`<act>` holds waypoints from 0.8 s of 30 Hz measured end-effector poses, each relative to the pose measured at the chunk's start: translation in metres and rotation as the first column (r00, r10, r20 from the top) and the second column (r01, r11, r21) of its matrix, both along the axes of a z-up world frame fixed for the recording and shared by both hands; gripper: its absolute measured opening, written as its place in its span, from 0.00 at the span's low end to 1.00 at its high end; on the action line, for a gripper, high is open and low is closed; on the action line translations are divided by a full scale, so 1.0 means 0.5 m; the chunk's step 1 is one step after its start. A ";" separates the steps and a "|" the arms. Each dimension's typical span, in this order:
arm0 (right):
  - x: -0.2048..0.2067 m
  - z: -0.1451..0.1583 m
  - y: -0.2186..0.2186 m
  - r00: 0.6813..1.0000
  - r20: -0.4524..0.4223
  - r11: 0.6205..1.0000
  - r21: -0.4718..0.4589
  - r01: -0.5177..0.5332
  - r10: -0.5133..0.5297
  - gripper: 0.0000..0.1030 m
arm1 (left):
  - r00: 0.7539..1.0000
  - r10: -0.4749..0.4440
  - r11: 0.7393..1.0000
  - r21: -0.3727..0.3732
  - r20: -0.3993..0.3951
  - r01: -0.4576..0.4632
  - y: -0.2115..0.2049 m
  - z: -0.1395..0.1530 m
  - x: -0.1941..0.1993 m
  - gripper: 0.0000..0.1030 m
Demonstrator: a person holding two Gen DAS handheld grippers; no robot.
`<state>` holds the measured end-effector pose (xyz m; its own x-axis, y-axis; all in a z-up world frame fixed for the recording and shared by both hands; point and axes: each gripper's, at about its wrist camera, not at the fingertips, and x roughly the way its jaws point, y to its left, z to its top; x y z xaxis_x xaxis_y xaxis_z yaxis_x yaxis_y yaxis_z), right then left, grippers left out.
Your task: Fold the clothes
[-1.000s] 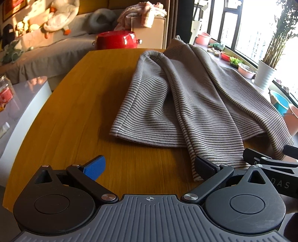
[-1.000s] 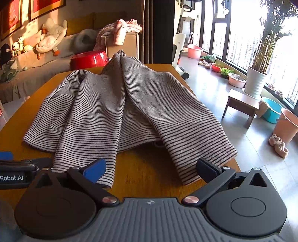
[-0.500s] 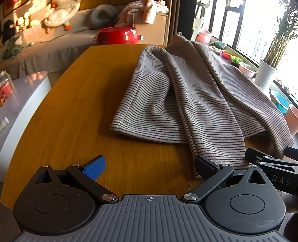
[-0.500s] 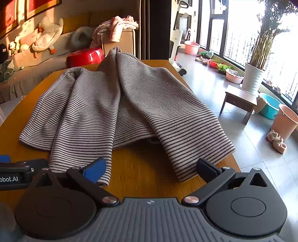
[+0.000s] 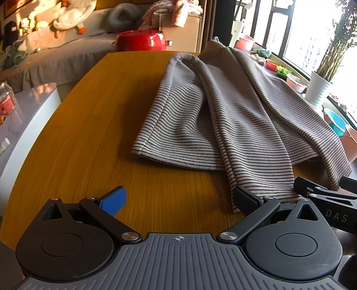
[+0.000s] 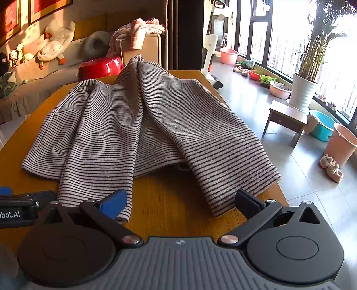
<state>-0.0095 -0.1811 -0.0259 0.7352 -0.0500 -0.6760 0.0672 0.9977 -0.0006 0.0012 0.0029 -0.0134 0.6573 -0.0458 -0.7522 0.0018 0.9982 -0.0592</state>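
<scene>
A grey striped garment (image 5: 223, 116) lies spread on the wooden table (image 5: 93, 125), with two long flaps reaching the near edge. My left gripper (image 5: 178, 201) stands open just short of the left flap's hem, its right finger (image 5: 245, 201) touching the cloth's corner. In the right wrist view the same garment (image 6: 138, 125) fills the table (image 6: 169, 200). My right gripper (image 6: 180, 201) is open between the two flap ends, with nothing between its fingers. Each gripper shows at the edge of the other's view: the right gripper (image 5: 328, 200) and the left gripper (image 6: 20, 205).
A red pot (image 5: 141, 40) sits beyond the table's far edge, with a sofa and plush toys (image 5: 71, 15) behind. A white side table (image 5: 24, 125) stands at the left. On the right, the floor holds a small stool (image 6: 287, 120), a white planter (image 6: 303, 91) and buckets (image 6: 341, 145).
Both grippers have edged forward toward the garment's near hems, so the cloth looks a little closer. The garment itself has not moved and both grippers stay open.
</scene>
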 end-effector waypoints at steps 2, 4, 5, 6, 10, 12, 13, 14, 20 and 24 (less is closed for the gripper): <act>-0.001 -0.001 0.000 1.000 0.000 1.000 0.000 0.000 0.000 1.00 | 1.000 0.000 1.000 -0.001 0.000 0.000 0.000 0.000 0.000 1.00; -0.001 -0.001 0.000 1.000 0.000 1.000 0.000 0.000 0.000 1.00 | 1.000 0.000 1.000 -0.001 -0.001 0.000 0.000 0.000 0.000 1.00; -0.001 -0.001 0.000 1.000 0.000 1.000 0.000 0.000 0.000 1.00 | 1.000 0.000 1.000 -0.001 -0.001 0.000 0.001 0.000 0.000 1.00; -0.001 -0.001 0.000 1.000 0.000 1.000 0.000 0.000 0.000 1.00 | 1.000 0.000 1.000 -0.002 -0.001 0.000 0.001 -0.001 0.000 1.00; -0.001 -0.001 0.000 1.000 -0.001 1.000 0.000 0.000 0.000 1.00 | 1.000 0.000 1.000 -0.002 -0.001 0.000 0.001 -0.001 0.000 1.00; 0.000 0.000 0.000 1.000 -0.002 1.000 0.000 0.001 -0.001 1.00 | 1.000 0.000 1.000 -0.002 -0.001 0.000 0.001 -0.001 0.000 1.00; 0.000 -0.001 0.000 1.000 -0.002 1.000 0.000 0.001 -0.001 1.00 | 1.000 0.000 1.000 -0.002 -0.001 0.000 0.001 -0.001 0.000 1.00; 0.000 -0.001 0.001 1.000 -0.002 1.000 0.001 0.001 -0.001 1.00 | 1.000 0.000 1.000 -0.002 -0.001 0.000 0.001 -0.001 0.001 1.00; 0.001 0.000 0.001 1.000 -0.004 1.000 0.001 0.001 -0.001 1.00 | 1.000 -0.001 1.000 -0.003 -0.003 0.001 0.001 -0.001 0.002 1.00; 0.001 -0.001 0.002 1.000 -0.003 1.000 0.001 0.002 -0.002 1.00 | 1.000 0.000 1.000 -0.003 -0.003 0.000 0.001 -0.001 0.002 1.00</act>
